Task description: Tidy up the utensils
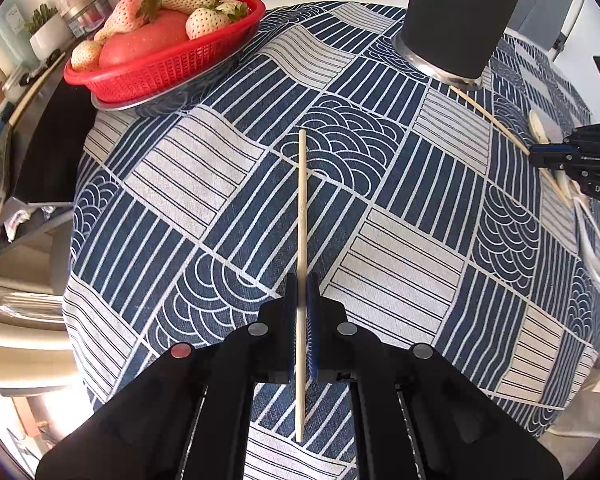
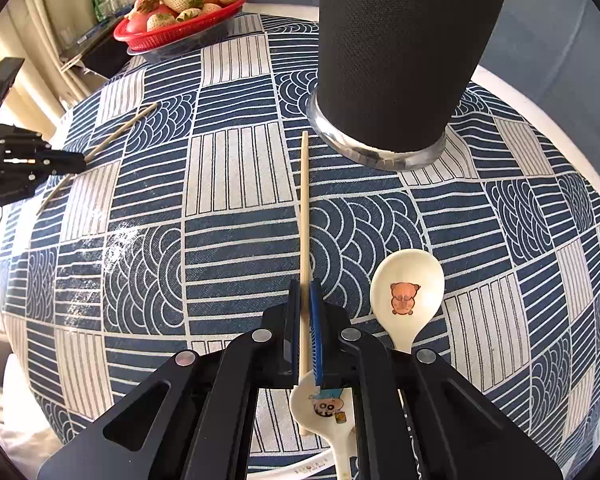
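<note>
Bright daylight — sharp, fisheye-warped edges

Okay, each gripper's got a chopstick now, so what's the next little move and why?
Probably lift the right gripper and carry its chopstick toward the black holder just ahead. Both grippers are shut on chopsticks, the left gripper with its chopstick farther from the holder, and two spoons remain on the cloth.

A round table (image 2: 512, 92) under a blue patterned cloth (image 2: 236, 208) bears a black holder (image 2: 404, 48), a red fruit basket (image 1: 168, 60) and two cream spoons (image 2: 406, 292).
</note>
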`<state>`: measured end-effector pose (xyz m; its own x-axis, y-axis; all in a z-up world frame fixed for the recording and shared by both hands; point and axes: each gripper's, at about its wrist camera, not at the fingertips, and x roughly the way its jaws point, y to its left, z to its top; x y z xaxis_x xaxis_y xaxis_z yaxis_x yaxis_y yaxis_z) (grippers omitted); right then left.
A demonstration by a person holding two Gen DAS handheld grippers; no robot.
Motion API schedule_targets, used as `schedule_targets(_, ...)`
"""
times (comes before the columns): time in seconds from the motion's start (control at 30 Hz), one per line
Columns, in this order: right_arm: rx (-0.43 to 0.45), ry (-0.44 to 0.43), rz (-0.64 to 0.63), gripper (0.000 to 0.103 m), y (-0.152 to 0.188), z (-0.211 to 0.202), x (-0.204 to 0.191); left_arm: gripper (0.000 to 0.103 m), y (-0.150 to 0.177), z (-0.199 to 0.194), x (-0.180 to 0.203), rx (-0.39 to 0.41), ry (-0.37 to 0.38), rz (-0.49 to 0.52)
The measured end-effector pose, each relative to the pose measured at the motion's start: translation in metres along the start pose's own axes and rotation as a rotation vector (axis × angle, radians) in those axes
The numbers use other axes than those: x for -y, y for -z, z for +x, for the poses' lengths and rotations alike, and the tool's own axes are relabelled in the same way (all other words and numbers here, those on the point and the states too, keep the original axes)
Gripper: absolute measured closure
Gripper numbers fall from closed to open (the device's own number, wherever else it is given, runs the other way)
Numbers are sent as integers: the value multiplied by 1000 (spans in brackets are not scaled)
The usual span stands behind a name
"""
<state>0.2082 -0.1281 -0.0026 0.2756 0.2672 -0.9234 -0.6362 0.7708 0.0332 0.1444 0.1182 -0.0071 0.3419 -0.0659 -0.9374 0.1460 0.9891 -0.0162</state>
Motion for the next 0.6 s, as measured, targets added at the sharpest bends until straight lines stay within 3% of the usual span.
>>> schedule_targets(0.13,39,-58,31,98,0,-14,4,98,12,-4,-8,9,39,-41)
schedule_targets(0.3,114,-101,81,98,-6,-42,10,98,18,-15,-7,28,18,-29)
schedule_targets(0.6,282,-78,92,98,-17,-104,17,98,-1,-60,-9,164,-6,-23)
